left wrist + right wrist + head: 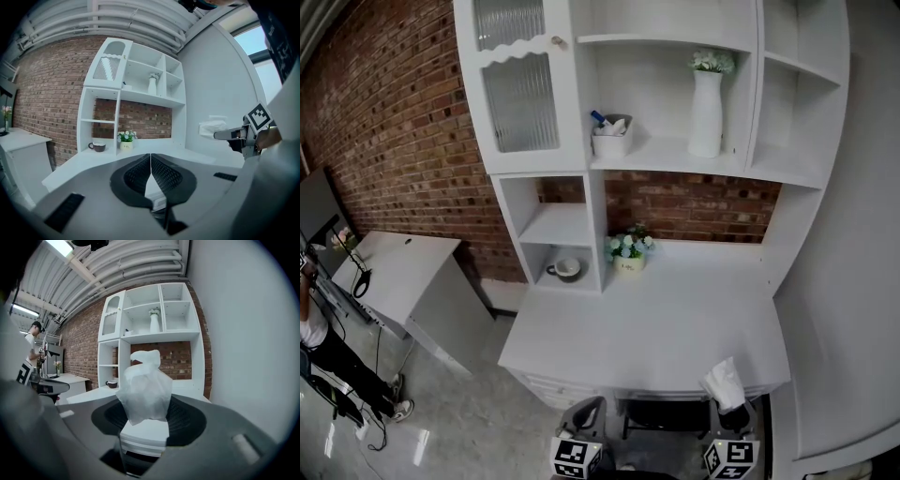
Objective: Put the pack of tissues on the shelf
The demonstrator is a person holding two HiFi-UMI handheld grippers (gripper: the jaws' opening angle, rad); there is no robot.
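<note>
My right gripper (727, 414) is shut on the pack of tissues (724, 382), a white pack with a tissue sticking up from its top. It hovers over the front right edge of the white desk (656, 328). In the right gripper view the pack of tissues (144, 392) fills the space between the jaws and points toward the white shelf unit (154, 333). My left gripper (584, 418) hangs below the desk's front edge, shut with nothing in it. In the left gripper view its pads (150, 165) meet, and the right gripper (236, 135) shows off to the right with the tissues (211, 127).
The shelf unit (675, 155) holds a tall white vase with flowers (706, 111) and a white container (611, 139). A flower pot (628, 255) stands at the desk's back, with a cup (566, 270) in the low cubby. A side table (394, 272) and a person (319, 347) are at left.
</note>
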